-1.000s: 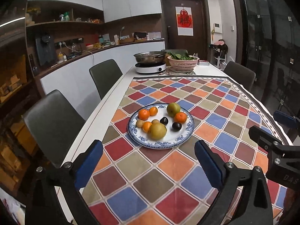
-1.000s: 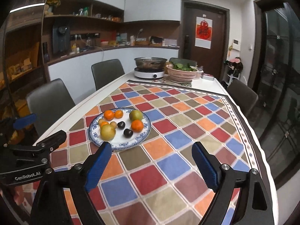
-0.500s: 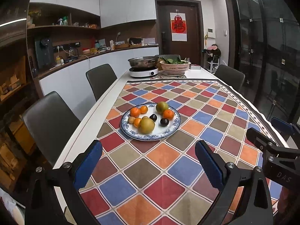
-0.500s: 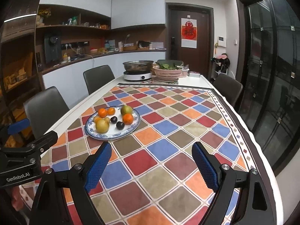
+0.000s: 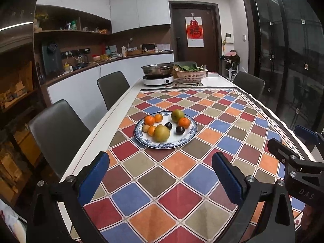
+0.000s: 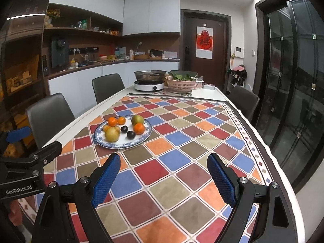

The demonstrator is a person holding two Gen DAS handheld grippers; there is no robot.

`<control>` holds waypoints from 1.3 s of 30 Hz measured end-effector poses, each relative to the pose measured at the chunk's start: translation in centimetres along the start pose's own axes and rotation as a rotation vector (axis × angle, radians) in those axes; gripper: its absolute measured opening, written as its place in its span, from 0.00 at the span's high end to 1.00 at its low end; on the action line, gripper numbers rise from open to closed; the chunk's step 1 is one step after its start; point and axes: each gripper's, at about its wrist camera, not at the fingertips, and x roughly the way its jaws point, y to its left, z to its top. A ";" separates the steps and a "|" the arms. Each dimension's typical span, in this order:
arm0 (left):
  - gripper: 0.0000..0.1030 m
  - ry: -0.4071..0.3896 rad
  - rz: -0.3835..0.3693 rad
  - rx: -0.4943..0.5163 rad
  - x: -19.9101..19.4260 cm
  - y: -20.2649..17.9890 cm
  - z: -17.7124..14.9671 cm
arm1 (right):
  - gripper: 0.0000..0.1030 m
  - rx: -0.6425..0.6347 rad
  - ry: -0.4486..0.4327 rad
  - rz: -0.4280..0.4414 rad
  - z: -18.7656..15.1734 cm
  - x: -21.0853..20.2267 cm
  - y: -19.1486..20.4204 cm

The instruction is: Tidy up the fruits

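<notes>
My left gripper point(image 5: 162, 174) hangs wide open, holding nothing, over the checked cloth point(image 5: 182, 182) on the worktop point(image 5: 113, 117). The plate point(image 5: 190, 135) of fruits point(image 5: 162, 133) sits ahead, well apart, just inside the worktop's left edge. My right gripper point(image 6: 164, 176) is spread wide too, empty, with the plate point(image 6: 145, 136) ahead to its left. Bare cloth lies between both grippers and the plate. Only the right view shows the worktop's right edge point(image 6: 283, 174) running close beside the gripper.
</notes>
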 end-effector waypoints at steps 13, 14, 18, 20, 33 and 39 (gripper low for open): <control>0.00 -0.005 0.000 0.012 -0.5 -0.7 -0.4 | 0.15 0.011 0.001 0.005 -0.4 -0.7 -0.2; 0.00 -0.005 -0.002 0.012 -0.5 -0.6 -0.4 | 0.15 0.012 0.002 0.008 -0.4 -0.7 -0.2; 0.00 -0.005 -0.003 0.012 -0.5 -0.7 -0.5 | 0.15 0.011 0.008 0.012 -0.6 -0.6 -0.4; 0.00 -0.004 -0.005 0.013 -0.5 -0.7 -0.4 | 0.15 0.012 0.011 0.012 -0.6 -0.6 -0.4; 0.00 0.001 -0.015 0.011 -0.6 -0.8 -0.9 | 0.15 0.015 0.020 0.010 -1.0 -0.5 -0.6; 0.00 0.010 -0.018 0.005 -0.4 -0.7 -1.0 | 0.15 0.017 0.026 0.010 -1.3 -0.4 -0.7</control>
